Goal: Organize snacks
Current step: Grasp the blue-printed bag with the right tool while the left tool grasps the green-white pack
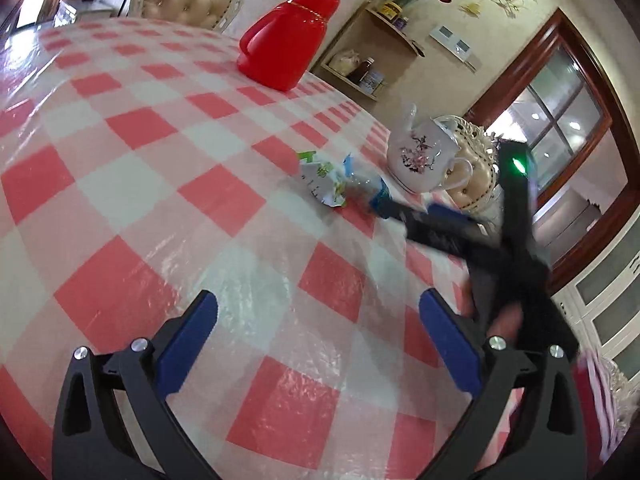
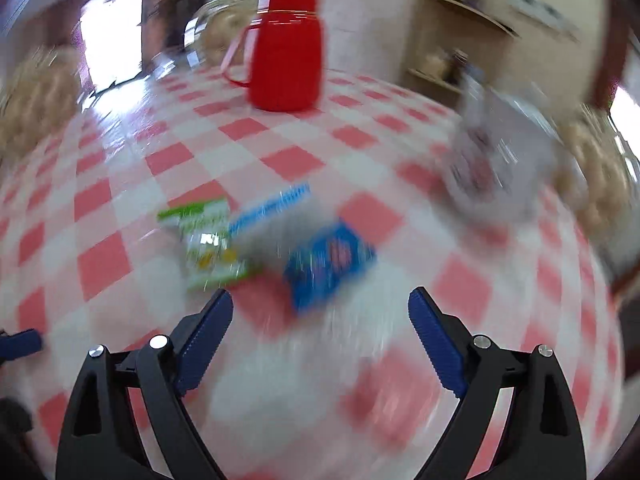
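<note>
Your left gripper (image 1: 318, 316) hangs spread over the checked bench (image 1: 160, 184) with nothing between its jaws. Your right gripper (image 2: 320, 308) is spread wide too, empty, just short of the snacks. The green-and-white snack packet (image 2: 208, 240) lies beside a blue-striped packet (image 2: 272, 204), and the blue snack packet (image 2: 328, 260) sits just right of them. A red flask (image 2: 288, 44) stands far back; a flowered white teapot (image 1: 424, 152) stands near the bench edge.

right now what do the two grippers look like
Both match: black angular plastic frames with triangular cutouts and silver screw heads, and two fingers faced with ridged blue pads. That goes for the left gripper and the right gripper. The right one's body shows a lit green light. No sleeves visible.
</note>
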The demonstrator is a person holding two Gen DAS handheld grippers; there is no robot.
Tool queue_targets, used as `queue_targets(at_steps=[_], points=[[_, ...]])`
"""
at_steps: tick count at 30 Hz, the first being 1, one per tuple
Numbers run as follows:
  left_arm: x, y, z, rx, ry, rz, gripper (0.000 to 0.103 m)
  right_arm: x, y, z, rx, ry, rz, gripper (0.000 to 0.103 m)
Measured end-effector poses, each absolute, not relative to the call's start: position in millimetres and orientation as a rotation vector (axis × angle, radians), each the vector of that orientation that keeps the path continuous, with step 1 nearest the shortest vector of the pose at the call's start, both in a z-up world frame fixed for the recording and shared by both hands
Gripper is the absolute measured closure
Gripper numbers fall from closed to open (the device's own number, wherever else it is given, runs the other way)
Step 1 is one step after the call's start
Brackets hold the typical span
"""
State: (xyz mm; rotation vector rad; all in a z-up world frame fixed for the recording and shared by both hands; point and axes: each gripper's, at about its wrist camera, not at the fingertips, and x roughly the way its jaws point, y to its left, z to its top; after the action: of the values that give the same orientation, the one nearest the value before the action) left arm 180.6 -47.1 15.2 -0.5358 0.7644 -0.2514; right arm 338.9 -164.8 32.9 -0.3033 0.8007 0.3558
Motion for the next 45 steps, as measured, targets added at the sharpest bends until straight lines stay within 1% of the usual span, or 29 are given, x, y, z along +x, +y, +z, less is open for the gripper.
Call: queue_targets(at_steps=[3, 5, 7, 9, 10, 11, 14, 16, 19, 21, 22, 25, 26, 29, 33, 34, 36, 38, 41, 42, 43, 44, 45], points=[[180, -47, 15, -0.546, 0.766, -0.255, 0.002, 376, -153, 20, -0.413, 0.878, 0.424, 0.016], [179, -47, 15, -0.544, 0.765, -0.26, 0.002, 399, -152, 7, -0.397, 0.948, 0.447, 0.016], [179, -48, 16, -0.54, 0.765, -0.264, 0.002, 411, -154, -1, -0.348, 0.967, 0.46, 0.017], [179, -48, 15, -0.54, 0.769, -0.265, 0.002, 413, -156, -3, -0.293, 0.959, 0.461, 0.024], [180, -47, 15, -0.541, 0.771, -0.265, 0.002, 410, -158, -3, -0.248, 0.958, 0.479, 0.039], [180, -47, 15, -0.546, 0.772, -0.264, 0.002, 404, -159, -1, -0.238, 0.945, 0.483, 0.044], [180, -45, 14, -0.557, 0.773, -0.255, 0.002, 370, -160, 3, -0.244, 0.918, 0.418, 0.05], [181, -44, 13, -0.561, 0.777, -0.253, 0.002, 327, -170, 9, -0.183, 0.887, 0.391, 0.051], [181, -43, 13, -0.565, 0.776, -0.249, 0.002, 256, -203, 16, 0.031, 0.863, 0.296, 0.05], [180, -45, 14, -0.555, 0.776, -0.241, 0.002, 221, -214, 17, 0.102, 0.841, 0.237, 0.05], [180, -48, 15, -0.535, 0.779, -0.239, 0.002, 200, -216, 19, 0.115, 0.842, 0.221, 0.05], [181, -57, 17, -0.474, 0.783, -0.24, 0.002, 148, -213, 25, 0.114, 0.77, 0.165, 0.05], [182, -59, 18, -0.458, 0.788, -0.227, 0.002, 131, -214, 25, 0.156, 0.766, 0.149, 0.05], [201, -63, 19, -0.441, 0.82, -0.183, 0.002, 110, -223, 28, 0.291, 0.735, 0.176, 0.05], [262, -72, 26, -0.334, 0.869, -0.056, 0.002, 111, -216, 30, 0.231, 0.709, 0.166, 0.05], [275, -75, 26, -0.298, 0.887, -0.069, 0.002, 113, -221, 28, 0.261, 0.718, 0.173, 0.05], [311, -91, 21, -0.116, 0.976, -0.139, 0.002, 117, -230, 24, 0.304, 0.741, 0.171, 0.05], [331, -101, 17, 0.049, 0.99, -0.13, 0.002, 119, -236, 23, 0.328, 0.752, 0.151, 0.05], [352, -108, 10, 0.118, 1.004, -0.188, 0.002, 115, -237, 28, 0.342, 0.733, 0.166, 0.05], [360, -110, 4, 0.127, 1.028, -0.204, 0.003, 114, -236, 30, 0.338, 0.725, 0.169, 0.05], [362, -113, 1, 0.143, 1.028, -0.205, 0.007, 114, -236, 30, 0.334, 0.722, 0.169, 0.05], [360, -116, 1, 0.157, 0.997, -0.225, 0.014, 114, -236, 30, 0.329, 0.723, 0.166, 0.05], [358, -117, 2, 0.158, 0.979, -0.24, 0.036, 114, -237, 29, 0.329, 0.726, 0.161, 0.05]])
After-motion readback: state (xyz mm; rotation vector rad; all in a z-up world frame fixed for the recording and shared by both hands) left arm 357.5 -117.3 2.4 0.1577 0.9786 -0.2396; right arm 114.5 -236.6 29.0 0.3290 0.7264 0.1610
